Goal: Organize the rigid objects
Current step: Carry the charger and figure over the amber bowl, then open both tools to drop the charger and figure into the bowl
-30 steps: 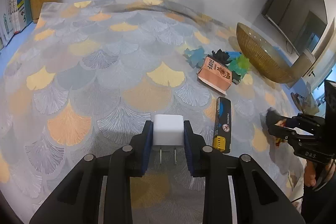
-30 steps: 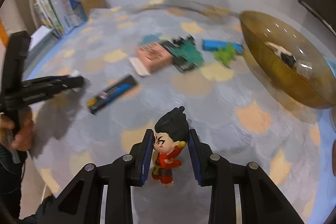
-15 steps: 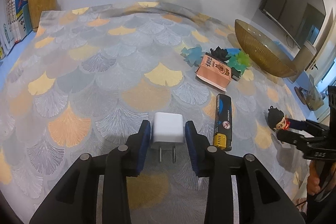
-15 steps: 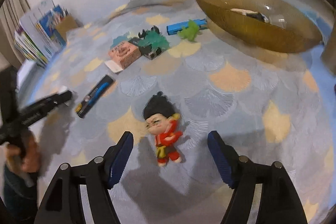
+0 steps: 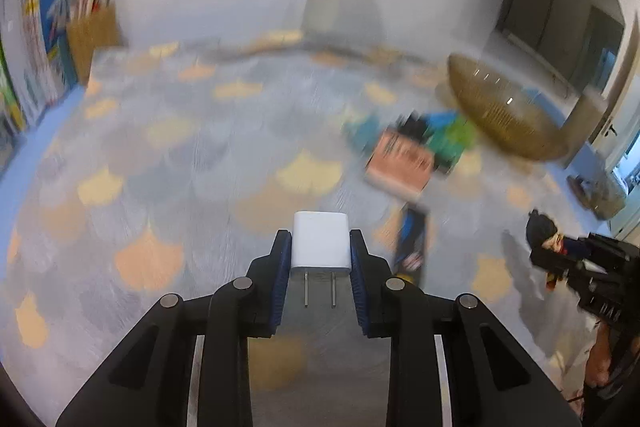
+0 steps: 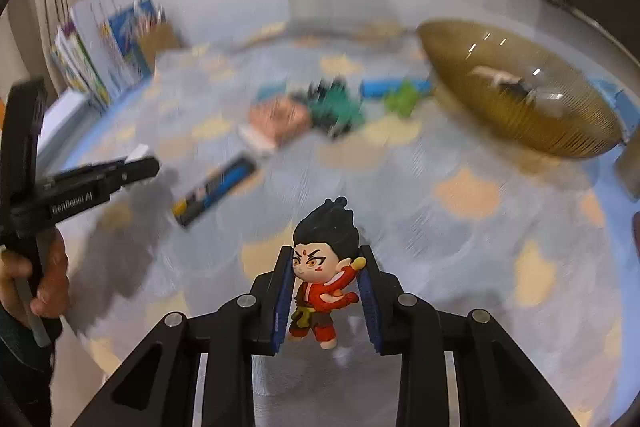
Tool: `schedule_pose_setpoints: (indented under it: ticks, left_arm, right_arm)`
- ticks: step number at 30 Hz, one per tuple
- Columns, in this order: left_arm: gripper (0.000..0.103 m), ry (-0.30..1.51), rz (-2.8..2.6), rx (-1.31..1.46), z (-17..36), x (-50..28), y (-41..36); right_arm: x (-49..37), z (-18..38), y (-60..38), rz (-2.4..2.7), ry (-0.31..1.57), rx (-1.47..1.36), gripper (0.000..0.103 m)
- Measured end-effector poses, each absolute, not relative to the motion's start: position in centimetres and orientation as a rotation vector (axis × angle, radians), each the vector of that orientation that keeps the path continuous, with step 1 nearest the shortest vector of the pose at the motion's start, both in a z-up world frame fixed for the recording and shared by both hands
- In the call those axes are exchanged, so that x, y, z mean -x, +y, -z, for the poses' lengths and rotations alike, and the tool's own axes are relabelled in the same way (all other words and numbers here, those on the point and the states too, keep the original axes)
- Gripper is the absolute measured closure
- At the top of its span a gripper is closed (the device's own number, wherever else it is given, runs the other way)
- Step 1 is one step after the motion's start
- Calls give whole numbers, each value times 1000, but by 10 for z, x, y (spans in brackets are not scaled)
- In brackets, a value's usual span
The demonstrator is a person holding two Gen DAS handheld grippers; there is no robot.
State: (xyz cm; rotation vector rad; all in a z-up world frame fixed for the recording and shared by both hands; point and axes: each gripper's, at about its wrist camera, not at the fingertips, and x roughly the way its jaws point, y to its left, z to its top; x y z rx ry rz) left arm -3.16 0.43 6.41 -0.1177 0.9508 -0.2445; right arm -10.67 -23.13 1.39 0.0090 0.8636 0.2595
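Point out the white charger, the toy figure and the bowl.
white charger (image 5: pixel 320 239): left wrist view, front face of its body.
toy figure (image 6: pixel 320 291): right wrist view, red chest.
bowl (image 6: pixel 520 123): right wrist view, ribbed outer wall.

Right tongs (image 6: pixel 326 287) just closed on figurine (image 6: pixel 324 271) — lifted off the cloth (image 6: pixel 460 227)

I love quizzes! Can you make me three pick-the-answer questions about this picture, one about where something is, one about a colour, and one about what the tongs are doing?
1. Where is the gold bowl?
A. far right of the cloth
B. beside the books
C. under the figurine

2. What colour is the plug block?
A. green
B. white
C. red

3. What are the right tongs doing?
A. standing wide open and empty
B. squeezing the toy figurine
C. holding a book

Answers: 1 A, the bowl sits at the right edge. 2 B, its body is plain white. 3 B, both pads press the figurine.
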Motion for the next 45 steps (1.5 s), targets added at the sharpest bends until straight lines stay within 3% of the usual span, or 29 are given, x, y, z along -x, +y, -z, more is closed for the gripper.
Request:
schedule_pose_setpoints:
  ticks: [9,14,22,28,30,32,33,34,35,42,44,45]
  left_arm:
    - [78,720,428,96,-183,-26,-93]
    - [78,693,579,164,-210,-69,-158]
    - [78,906,643,91,-119,-104,-246]
    - [78,972,660,67,-95,-105,-258]
    - [64,959,651,64,-101,-101,-258]
    - [27,919,626,80,-113,-97,-246]
    - [23,890,617,98,-121,-94,-238]
    - [23,859,608,118,-129,-90,-227]
    - [23,836,599,130,-137,-85,-215]
    - [23,740,448,235,-177,-41,-102]
    - [23,720,388,260,-182,-28,-69]
    - [22,715,352,268,-181,-20,-51]
  right_arm:
    - [102,-149,-351,-53,546,-193,73]
    - [90,-190,-398,54,436,-254,73]
    - [23,-115,-432,128,687,-349,73]
    - [7,-77,-457,116,813,-477,73]
    - [3,-75,-459,120,835,-471,68]
    - [4,-77,-457,117,842,-459,63]
    - [9,-82,-458,116,828,-455,53]
    - [16,-89,-458,121,802,-449,42]
    - [24,-97,-458,130,768,-441,40]
    - [63,-137,-424,40,671,-390,39]
    - [67,-143,-402,-5,665,-353,32]
    - [68,-142,-390,-22,663,-337,20]
